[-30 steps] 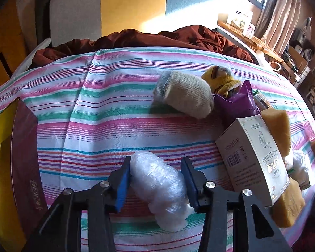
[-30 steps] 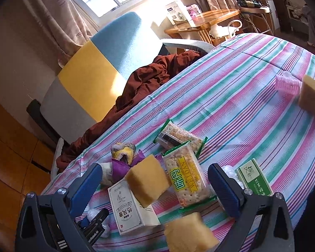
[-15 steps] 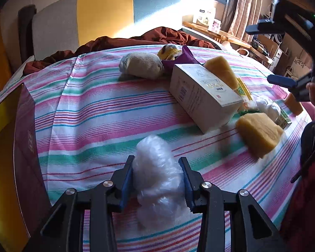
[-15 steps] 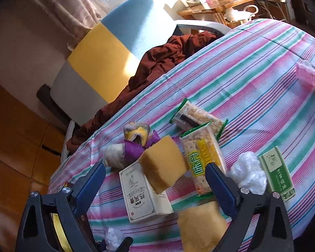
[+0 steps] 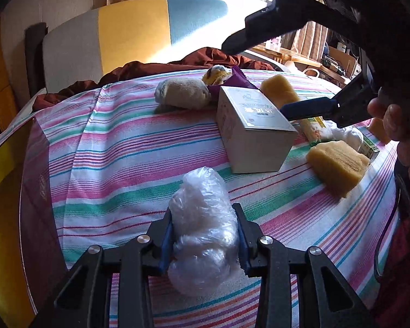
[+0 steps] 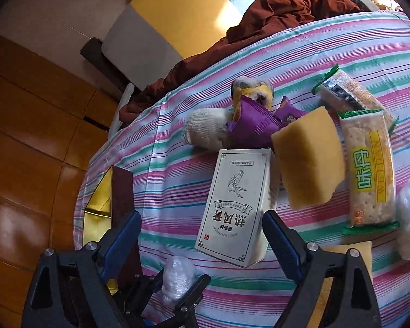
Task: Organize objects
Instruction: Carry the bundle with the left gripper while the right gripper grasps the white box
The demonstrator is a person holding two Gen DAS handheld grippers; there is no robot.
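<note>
Left gripper [image 5: 205,239] clamped on the crumpled plastic bag [image 5: 203,227], low over the striped bed cover [image 5: 109,147] — long axis running along the fingers. Gold-lined maroon box [image 5: 16,191] just to the left at the bed's edge, nearer this hand, with open cloth between. Right gripper [image 6: 202,235] closing, nothing pressed yet, straddling the near end of the white carton [image 6: 237,202] — long axis pointing away, yellow sponge [image 6: 309,161] leaning on its right side, so little room there.

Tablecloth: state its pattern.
The tablecloth has pink, green, blue and white stripes; left wrist view shows it best.
</note>
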